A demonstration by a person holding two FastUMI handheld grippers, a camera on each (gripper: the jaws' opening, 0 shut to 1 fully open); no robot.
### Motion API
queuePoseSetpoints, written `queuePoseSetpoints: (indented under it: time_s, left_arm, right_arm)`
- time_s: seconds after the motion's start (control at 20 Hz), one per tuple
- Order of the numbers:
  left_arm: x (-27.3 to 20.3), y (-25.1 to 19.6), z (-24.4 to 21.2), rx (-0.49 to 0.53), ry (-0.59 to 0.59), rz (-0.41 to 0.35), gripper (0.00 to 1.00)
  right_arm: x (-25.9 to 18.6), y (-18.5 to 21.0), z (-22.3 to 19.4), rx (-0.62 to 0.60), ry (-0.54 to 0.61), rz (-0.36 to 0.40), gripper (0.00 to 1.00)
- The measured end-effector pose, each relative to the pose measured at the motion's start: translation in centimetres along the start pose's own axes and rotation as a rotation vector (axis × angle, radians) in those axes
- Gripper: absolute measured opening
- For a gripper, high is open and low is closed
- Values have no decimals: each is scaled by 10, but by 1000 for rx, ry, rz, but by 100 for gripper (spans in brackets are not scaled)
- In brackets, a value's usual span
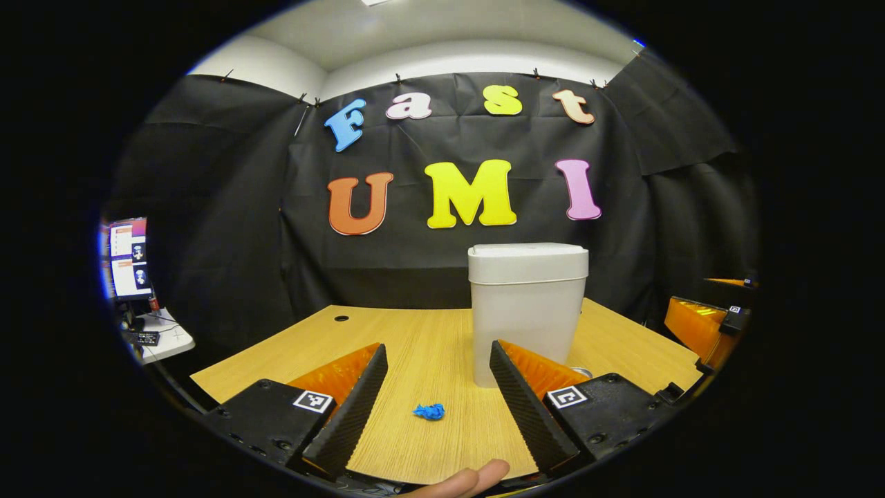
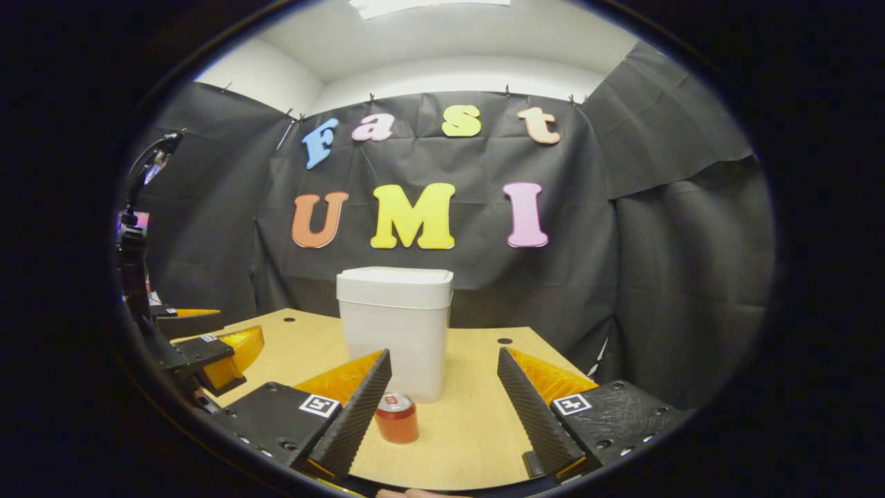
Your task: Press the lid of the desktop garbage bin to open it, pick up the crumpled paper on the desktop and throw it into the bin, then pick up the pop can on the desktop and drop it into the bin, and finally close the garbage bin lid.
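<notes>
Hovering with fingers spread and empty, the left gripper (image 1: 437, 387) has the crumpled paper (image 1: 429, 412) lying between its tips. The garbage bin (image 1: 527, 311), lid (image 1: 528, 261) closed, stands upright at one o'clock, beyond the paper. The right gripper (image 2: 442, 394), also spread and empty, has the upright pop can (image 2: 396, 417) at eleven, against the bin's base. Bare desktop (image 1: 415, 339) lies open around both; either gripper looks free to reach up and press the lid.
</notes>
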State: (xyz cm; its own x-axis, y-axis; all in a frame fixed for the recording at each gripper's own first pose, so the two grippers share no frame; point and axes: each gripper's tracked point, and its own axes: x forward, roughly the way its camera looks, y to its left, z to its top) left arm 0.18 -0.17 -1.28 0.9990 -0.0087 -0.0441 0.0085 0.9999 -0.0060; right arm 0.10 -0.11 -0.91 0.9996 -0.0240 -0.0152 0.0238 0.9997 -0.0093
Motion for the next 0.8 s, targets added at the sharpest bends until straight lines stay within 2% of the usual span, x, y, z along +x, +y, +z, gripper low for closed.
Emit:
queuePoseSetpoints:
  time_s: [0.6, 0.8]
  left_arm:
    - [1, 7, 1, 6, 0, 3, 96]
    - [2, 25, 6, -11, -12, 26, 96]
  right_arm:
    - [32, 18, 18, -12, -5, 26, 96]
    - [51, 35, 29, 3, -5, 54, 96]
